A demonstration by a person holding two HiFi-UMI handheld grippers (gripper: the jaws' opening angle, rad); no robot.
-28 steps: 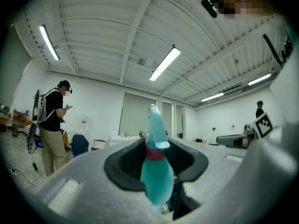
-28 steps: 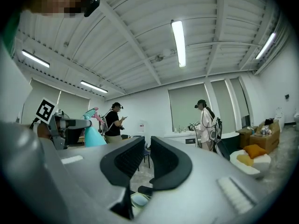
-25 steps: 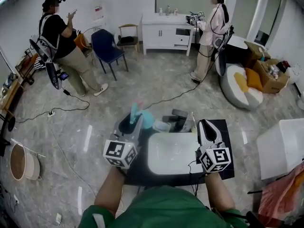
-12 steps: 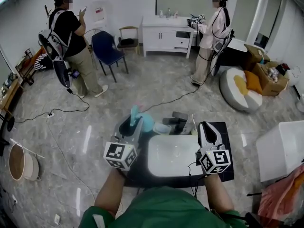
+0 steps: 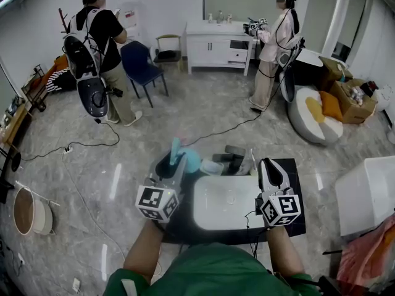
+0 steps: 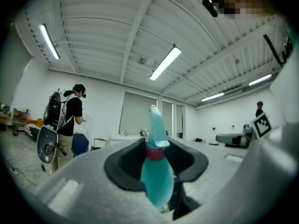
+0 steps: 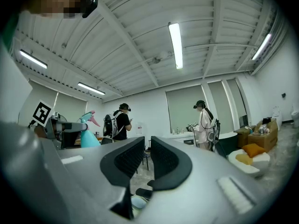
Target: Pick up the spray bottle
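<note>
Standing upright, the teal plastic spray bottle (image 6: 156, 183) is pinched in the left gripper (image 5: 172, 163); the right gripper (image 7: 147, 154) is seen barely parted, empty.

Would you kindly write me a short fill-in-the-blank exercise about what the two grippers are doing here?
1. The left gripper is shut on a teal ____ bottle.
2. The right gripper holds ____ between its jaws.
3. Farther back in the room, ____ other people are standing.

Missing words: spray; nothing; two
</note>
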